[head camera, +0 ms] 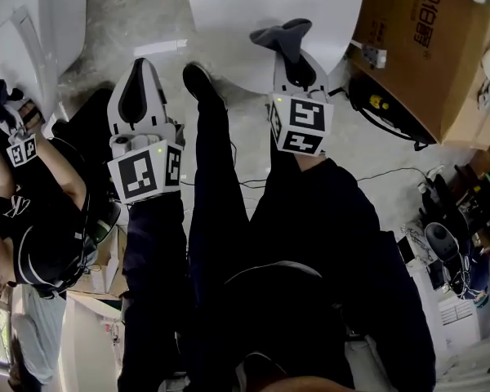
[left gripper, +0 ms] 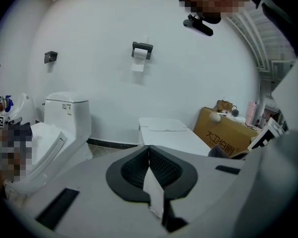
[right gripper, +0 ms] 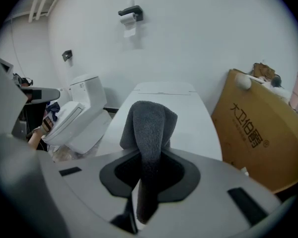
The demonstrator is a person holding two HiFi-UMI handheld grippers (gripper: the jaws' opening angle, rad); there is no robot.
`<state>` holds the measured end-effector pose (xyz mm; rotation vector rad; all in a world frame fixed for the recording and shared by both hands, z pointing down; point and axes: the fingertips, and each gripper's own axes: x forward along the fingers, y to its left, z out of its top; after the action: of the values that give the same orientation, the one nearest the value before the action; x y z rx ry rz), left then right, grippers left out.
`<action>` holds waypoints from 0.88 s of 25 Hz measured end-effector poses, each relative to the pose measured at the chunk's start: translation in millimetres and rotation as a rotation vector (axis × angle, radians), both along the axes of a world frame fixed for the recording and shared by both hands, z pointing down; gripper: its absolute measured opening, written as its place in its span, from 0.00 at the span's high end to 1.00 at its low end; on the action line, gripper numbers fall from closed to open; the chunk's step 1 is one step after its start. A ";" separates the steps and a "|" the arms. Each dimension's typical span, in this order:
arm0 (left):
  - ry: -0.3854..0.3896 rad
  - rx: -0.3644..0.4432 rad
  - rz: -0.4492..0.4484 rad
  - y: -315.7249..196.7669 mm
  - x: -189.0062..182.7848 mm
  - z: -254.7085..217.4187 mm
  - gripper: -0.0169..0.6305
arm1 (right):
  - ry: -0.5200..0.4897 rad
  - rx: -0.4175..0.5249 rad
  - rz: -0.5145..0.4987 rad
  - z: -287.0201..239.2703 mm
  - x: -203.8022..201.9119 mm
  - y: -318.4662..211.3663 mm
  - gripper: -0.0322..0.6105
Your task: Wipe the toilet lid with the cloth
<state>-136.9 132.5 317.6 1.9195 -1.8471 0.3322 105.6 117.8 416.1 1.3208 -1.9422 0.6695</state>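
Cloth (right gripper: 148, 125) is pinched in the right gripper (head camera: 289, 52) at the lid's (head camera: 253, 6) front edge, left gripper (left gripper: 149, 151) is closed up empty.

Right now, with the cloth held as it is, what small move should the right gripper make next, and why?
Probably ease the right gripper down and forward until the grey cloth presses on the white toilet lid. Its jaws are clamped on the cloth, which hangs over the lid's near edge, apparently not yet flat against it.

Box (head camera: 425, 47) right of toilet lid (head camera: 261, 15)
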 end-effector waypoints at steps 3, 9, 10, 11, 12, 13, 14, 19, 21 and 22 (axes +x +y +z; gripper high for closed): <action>-0.004 -0.002 0.018 -6.8 13.4 -0.5 0.95 | 0.048 -0.007 0.078 -0.2 59.7 2.2 0.84; -0.023 -0.006 0.039 -24.0 33.5 0.7 0.95 | 0.145 -0.051 0.165 22.2 139.8 20.3 0.84; -0.025 -0.006 0.042 -26.3 36.7 0.7 0.95 | 0.155 -0.061 0.172 28.2 146.5 24.2 0.84; -0.027 -0.005 0.047 -28.3 39.3 0.6 0.95 | 0.162 -0.073 0.179 34.7 150.9 27.8 0.84; -0.029 -0.004 0.052 -29.8 41.5 0.8 0.95 | 0.166 -0.086 0.185 41.5 153.2 31.1 0.84; -0.031 -0.004 0.056 -30.6 43.3 1.4 0.95 | 0.166 -0.097 0.189 48.9 153.6 34.0 0.84; -0.032 -0.005 0.060 -30.6 44.9 2.4 0.95 | 0.164 -0.107 0.191 56.7 152.3 36.7 0.84; -0.032 -0.010 0.075 -22.3 47.5 5.8 0.95 | 0.157 -0.089 0.227 74.8 138.6 44.2 0.84; -0.032 -0.008 0.075 -17.7 42.5 5.4 0.95 | 0.139 -0.102 0.249 74.4 129.9 47.9 0.84; -0.032 -0.009 0.072 -15.3 39.2 5.2 0.95 | 0.132 -0.110 0.250 74.6 124.6 50.4 0.84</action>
<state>-97.7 117.2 322.8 1.9894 -1.7967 0.3959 230.2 168.2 490.7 1.5130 -1.6283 0.7765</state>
